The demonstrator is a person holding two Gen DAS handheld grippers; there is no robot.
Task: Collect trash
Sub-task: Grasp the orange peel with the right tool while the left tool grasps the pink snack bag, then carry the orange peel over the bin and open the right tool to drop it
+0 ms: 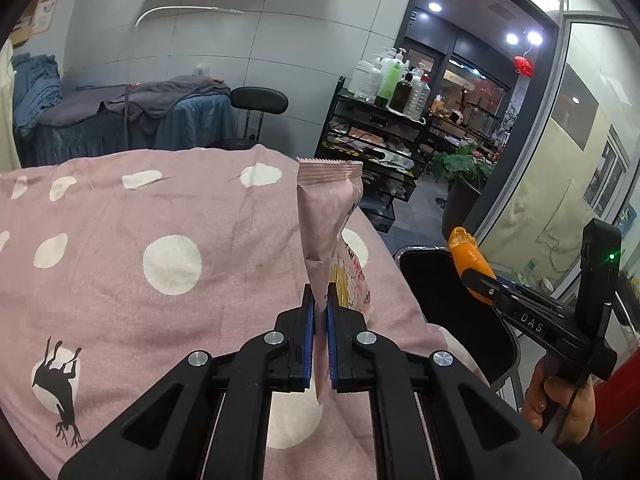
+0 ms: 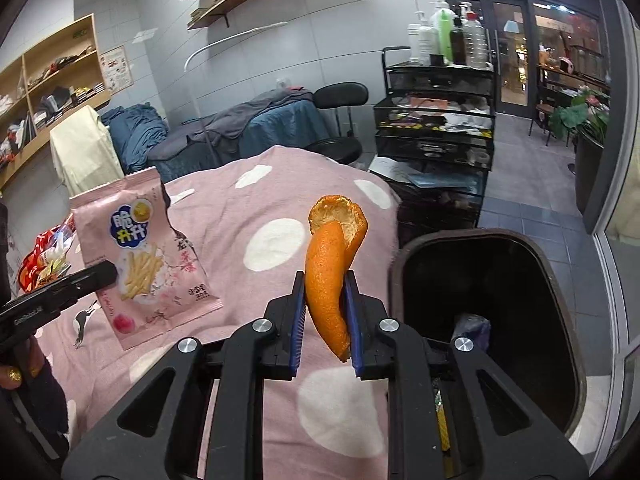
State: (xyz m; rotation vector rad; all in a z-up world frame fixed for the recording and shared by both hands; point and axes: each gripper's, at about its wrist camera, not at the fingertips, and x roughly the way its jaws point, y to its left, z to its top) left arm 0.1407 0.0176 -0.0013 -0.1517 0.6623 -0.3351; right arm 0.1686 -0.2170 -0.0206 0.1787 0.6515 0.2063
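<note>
My left gripper (image 1: 320, 300) is shut on a pink snack bag (image 1: 332, 220), held upright above the pink dotted bedcover (image 1: 160, 220). The bag also shows in the right wrist view (image 2: 144, 256), with the left gripper (image 2: 106, 272) clamped on its left side. My right gripper (image 2: 326, 292) is shut on a curled orange peel (image 2: 330, 264), held above the bed's right edge. The peel also shows in the left wrist view (image 1: 468, 256). A black trash bin (image 2: 556, 280) stands open just right of the bed, with something at its bottom.
More wrappers (image 2: 44, 256) lie on the bed at far left. A black wire trolley (image 2: 436, 128) with bottles stands beyond the bed's corner. A black stool (image 2: 340, 100) and a second bed (image 2: 240, 128) are behind. A glass wall (image 1: 560, 180) runs along the right.
</note>
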